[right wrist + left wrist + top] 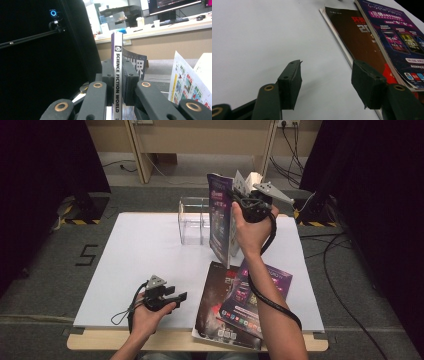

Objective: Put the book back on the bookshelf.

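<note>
My right gripper (234,199) is raised over the far middle of the white board, shut on a purple-covered magazine (220,220) that stands upright on its edge. In the right gripper view both pads (108,75) clamp the magazine's white spine (118,52), which reads "SCIENCE FICTION WORLD". My left gripper (179,296) rests low at the near edge of the board, open with nothing between its jaws; in the left gripper view its jaws (325,75) stand apart over bare white board. A clear plastic holder (194,220) stands just left of the held magazine.
Two more magazines lie stacked at the near right: a dark brown one (215,300) (362,42) under a purple one (252,300) (397,37). Light printed sheets (187,82) stand to the right of the held magazine. The white board (135,255) covers the table; black curtains flank both sides.
</note>
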A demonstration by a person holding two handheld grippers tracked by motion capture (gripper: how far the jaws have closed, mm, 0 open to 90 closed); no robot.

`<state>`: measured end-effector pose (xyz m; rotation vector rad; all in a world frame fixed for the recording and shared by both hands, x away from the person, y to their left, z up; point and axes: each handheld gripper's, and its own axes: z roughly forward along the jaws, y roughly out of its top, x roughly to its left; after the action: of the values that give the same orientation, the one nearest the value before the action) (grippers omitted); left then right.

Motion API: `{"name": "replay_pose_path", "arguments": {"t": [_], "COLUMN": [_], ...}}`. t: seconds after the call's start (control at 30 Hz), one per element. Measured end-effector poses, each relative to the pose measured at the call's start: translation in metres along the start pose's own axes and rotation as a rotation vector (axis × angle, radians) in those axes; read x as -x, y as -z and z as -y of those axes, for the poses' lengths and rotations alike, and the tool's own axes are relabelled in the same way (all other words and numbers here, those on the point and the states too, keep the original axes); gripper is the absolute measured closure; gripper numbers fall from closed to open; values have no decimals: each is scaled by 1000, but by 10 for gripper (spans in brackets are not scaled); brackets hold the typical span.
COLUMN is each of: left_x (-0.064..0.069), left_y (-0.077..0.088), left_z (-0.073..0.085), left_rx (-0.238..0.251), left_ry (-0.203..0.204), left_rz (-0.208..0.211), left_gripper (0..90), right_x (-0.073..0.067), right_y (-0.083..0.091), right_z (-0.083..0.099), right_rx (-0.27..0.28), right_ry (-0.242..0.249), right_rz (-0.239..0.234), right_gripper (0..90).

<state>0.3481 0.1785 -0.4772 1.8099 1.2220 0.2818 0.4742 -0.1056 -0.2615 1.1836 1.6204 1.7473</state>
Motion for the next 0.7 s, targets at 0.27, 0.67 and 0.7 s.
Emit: {"name": "replay_pose_path", "arguments": {"t": [0.27, 0.67, 0.7], "left_x": [0, 0, 0], "left_y": [1, 0, 0], "left_z": [0, 0, 0], "left_rx": [2, 4, 5], "left_ry": [-10, -26, -28], "left_rz": [-3, -29, -33], "left_gripper": [401, 316, 308], "right_x": [1, 3, 3], "right_y": [-7, -17, -18], "right_z": [1, -3, -3], "right_rx": [-2, 4, 4], "right_ry": [0, 8, 7], "right_rz": [6, 21, 22], "right_gripper": [833, 832, 833]}}
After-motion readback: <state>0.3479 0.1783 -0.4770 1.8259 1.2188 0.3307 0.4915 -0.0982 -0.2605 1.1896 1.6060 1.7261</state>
